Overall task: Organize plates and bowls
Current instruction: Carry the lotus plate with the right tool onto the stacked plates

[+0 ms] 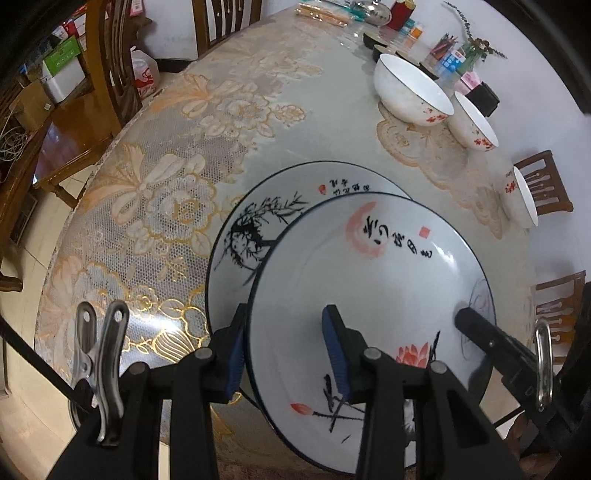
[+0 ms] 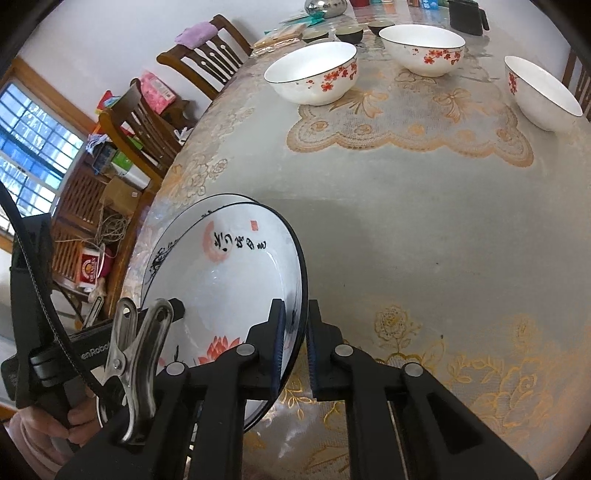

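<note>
A white lotus plate with a dark rim hangs tilted just above a bamboo plate, which lies flat on the lace-covered table. My left gripper is shut on the lotus plate's left rim, one pad outside and one inside. On the opposite rim my right gripper is shut too, its pads tight on the edge. One right finger shows in the left wrist view. Three white bowls with red blossoms stand farther back.
Wooden chairs line the table's left side. Small dark bowls, a black box and packets crowd the far end. A person's hand holds the left gripper. Bare tablecloth lies between the plates and the bowls.
</note>
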`<state>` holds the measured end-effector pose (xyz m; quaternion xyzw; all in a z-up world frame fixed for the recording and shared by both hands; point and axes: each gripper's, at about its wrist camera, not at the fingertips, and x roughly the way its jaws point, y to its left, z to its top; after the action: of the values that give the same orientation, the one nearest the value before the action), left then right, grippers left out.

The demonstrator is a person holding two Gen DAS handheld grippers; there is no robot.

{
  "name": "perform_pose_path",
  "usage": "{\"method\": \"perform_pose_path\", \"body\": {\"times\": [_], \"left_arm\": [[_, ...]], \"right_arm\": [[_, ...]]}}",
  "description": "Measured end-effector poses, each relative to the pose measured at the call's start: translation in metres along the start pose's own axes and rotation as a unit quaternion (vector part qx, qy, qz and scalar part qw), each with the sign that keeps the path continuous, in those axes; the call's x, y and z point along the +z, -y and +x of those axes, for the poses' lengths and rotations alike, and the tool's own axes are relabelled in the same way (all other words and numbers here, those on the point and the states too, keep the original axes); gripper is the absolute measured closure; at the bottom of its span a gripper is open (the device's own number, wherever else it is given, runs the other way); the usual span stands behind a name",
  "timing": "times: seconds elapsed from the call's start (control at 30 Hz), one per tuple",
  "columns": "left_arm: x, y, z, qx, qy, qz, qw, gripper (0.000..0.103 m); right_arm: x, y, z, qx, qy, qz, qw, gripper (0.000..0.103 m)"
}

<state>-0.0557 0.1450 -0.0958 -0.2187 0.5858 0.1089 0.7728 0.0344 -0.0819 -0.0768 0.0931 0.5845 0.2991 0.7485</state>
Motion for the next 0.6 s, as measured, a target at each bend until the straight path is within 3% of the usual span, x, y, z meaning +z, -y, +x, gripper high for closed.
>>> {"method": "perform_pose_path", "body": {"times": [0.3,0.6], "left_arm": [[0.008,-0.010,-0.005,-0.016,-0.010,-0.019,0.9996,0.062],[0.012,-0.009,-0.019,0.007,0.011,0.005,0.9999,0.062]], "right_arm": [[0.002,-0.004,0.007,-0.012,0.008,0.005,1.000,0.090],[0.003,-0.008,0.010,-0.021,0.013,0.003,1.000,0.089]]}}
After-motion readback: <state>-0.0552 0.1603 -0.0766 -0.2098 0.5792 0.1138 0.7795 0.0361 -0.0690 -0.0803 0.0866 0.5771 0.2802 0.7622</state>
